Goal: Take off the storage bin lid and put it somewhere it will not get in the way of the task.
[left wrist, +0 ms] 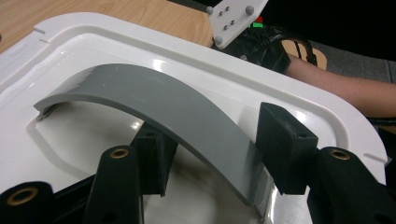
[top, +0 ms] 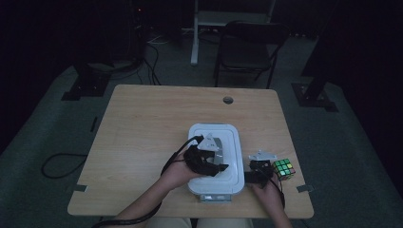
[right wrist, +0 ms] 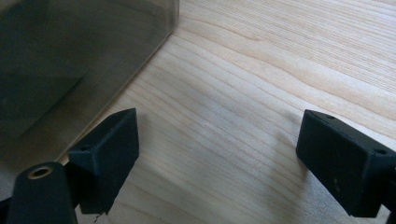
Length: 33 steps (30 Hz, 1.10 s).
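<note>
Our left gripper [left wrist: 212,161] sat on top of the white box lid [left wrist: 308,88], near the middle of the table [top: 142,123]. Its jaws stood on each side of the grey handle [left wrist: 154,100], near one end, with small gaps showing. The handle's long way ran across the jaws. Our right gripper [right wrist: 217,161] rested wide open and empty beside the box, near the color cube [top: 283,169].

Box lid [left wrist: 93,46]: white plastic, glossy, smooth w/ bright reflections. Handle [left wrist: 187,112] on it: grey plastic, matt, smooth. Box wall [right wrist: 70,56]: translucent smoky plastic, slight sheen. Table [right wrist: 261,70]: light wood-look top, fine grain, satin finish. Gripper fingers [right wrist: 343,161]: black plastic, matt, slightly rough. Cube [top: 283,168]: glossy coloured tiles, plastic. Floor [top: 351,152]: dull grey, carpet-like.
</note>
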Each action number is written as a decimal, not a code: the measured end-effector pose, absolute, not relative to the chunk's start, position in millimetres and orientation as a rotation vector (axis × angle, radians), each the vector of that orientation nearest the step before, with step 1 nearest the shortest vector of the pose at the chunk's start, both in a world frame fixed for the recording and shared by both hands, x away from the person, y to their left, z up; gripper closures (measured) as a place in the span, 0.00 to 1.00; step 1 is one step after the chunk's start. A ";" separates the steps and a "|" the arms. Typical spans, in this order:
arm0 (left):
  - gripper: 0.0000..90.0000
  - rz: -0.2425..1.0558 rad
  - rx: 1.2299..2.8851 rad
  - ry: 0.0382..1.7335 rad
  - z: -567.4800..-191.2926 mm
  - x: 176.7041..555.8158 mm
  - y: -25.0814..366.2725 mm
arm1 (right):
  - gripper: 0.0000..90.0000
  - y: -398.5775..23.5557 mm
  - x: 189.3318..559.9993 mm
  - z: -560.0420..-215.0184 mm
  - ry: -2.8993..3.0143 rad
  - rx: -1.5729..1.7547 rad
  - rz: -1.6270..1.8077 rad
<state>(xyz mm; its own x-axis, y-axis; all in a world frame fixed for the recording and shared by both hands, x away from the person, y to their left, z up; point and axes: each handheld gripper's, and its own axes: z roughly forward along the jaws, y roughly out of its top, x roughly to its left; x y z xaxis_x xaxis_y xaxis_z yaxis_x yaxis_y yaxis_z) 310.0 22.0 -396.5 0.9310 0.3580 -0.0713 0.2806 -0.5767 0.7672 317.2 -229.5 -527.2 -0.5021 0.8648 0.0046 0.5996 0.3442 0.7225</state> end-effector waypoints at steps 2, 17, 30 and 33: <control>0.58 0.103 2.215 0.453 -396.5 309.8 22.5 | 0.15 -229.5 317.2 -527.2 2.233 1.289 0.958; 0.75 0.027 2.150 0.421 -381.7 304.4 32.5 | 0.15 -229.7 317.4 -527.3 2.234 1.284 0.958; 0.75 0.093 2.105 0.403 -352.3 294.4 57.8 | 0.15 -229.6 317.3 -527.2 2.233 1.287 0.957; 0.75 0.101 2.095 0.407 -346.9 293.4 67.1 | 0.15 -229.6 317.3 -527.2 2.233 1.287 0.957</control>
<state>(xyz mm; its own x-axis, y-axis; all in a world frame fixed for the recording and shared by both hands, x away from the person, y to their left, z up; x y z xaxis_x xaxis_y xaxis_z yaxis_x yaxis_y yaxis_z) 293.4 67.1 -346.9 0.9409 0.3267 -0.0892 0.2467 -0.4807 0.8415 317.3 -229.6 -527.2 -0.5024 0.8646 0.0031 0.5986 0.3453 0.7228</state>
